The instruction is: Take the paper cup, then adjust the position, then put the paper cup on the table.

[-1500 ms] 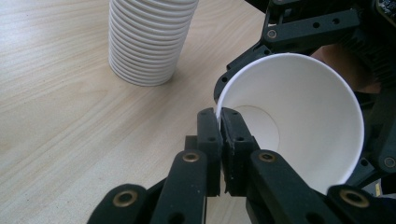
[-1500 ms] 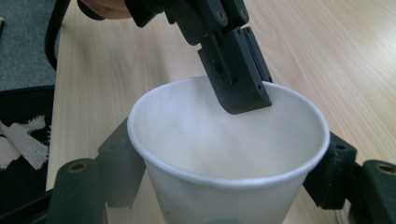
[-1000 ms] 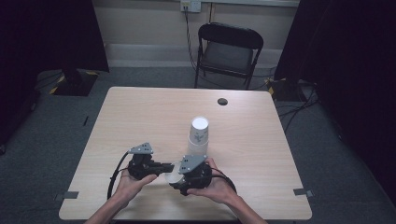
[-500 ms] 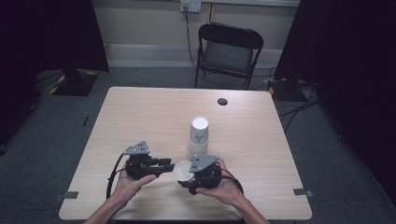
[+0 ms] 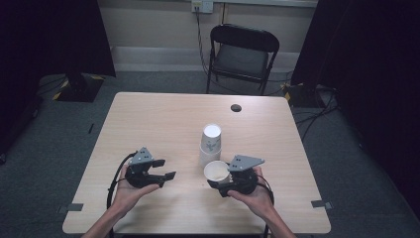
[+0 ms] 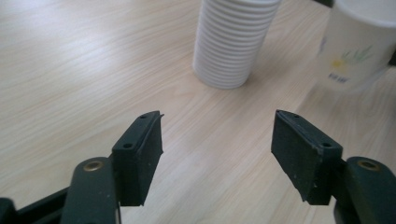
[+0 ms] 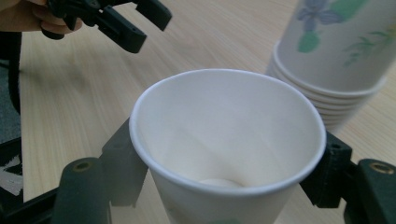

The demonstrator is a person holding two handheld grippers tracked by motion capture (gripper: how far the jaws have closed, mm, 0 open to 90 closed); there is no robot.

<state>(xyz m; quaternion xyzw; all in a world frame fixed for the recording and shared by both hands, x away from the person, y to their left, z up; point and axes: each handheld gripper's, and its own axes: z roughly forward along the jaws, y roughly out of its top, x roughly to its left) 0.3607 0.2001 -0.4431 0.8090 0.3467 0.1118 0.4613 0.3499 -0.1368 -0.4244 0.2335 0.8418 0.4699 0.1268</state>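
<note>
White paper cup (image 5: 216,171), on the stack (image 5: 210,144) a second ago, now sits mouth-up beside it, pinched by the right gripper (image 5: 221,179): from above, one cup looks separated. The left gripper (image 6: 217,149), by its own view, hangs spread and empty near the stack (image 6: 233,39); the right gripper view shows black jaws clamping the cup (image 7: 229,140).
</note>
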